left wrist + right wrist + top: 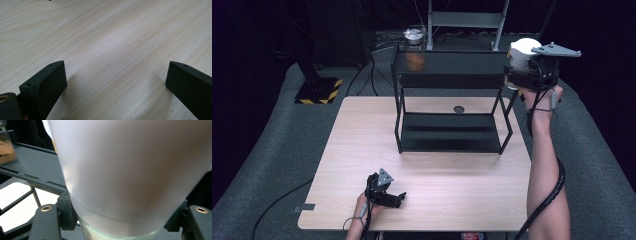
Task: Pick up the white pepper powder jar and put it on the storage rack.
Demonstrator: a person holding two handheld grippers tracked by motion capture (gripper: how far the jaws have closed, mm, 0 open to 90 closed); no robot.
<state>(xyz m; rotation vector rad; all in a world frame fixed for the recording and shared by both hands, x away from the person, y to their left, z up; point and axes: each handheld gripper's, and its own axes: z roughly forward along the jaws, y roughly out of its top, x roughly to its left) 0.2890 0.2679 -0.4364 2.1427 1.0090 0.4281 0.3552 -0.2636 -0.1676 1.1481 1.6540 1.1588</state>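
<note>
My right gripper (519,70) is raised at the right end of the black shelf's top board (452,62), shut on a jar with a white lid (523,49). In the right gripper view that white-lidded jar (130,170) sits close between the jaws. A glass jar with brown contents (415,50) stands at the left end of the top board; its edge also shows as a brown-filled jar (6,147) in the right gripper view. My left gripper (399,199) rests low over the wooden table (362,150) near its front edge, open, its fingers (47,85) apart over bare wood.
The black two-level shelf (451,132) stands at the back middle of the table, with a small dark disc (459,109) on the table behind its lower board. A grey metal frame (464,20) stands beyond the table. Cables lie on the grey floor.
</note>
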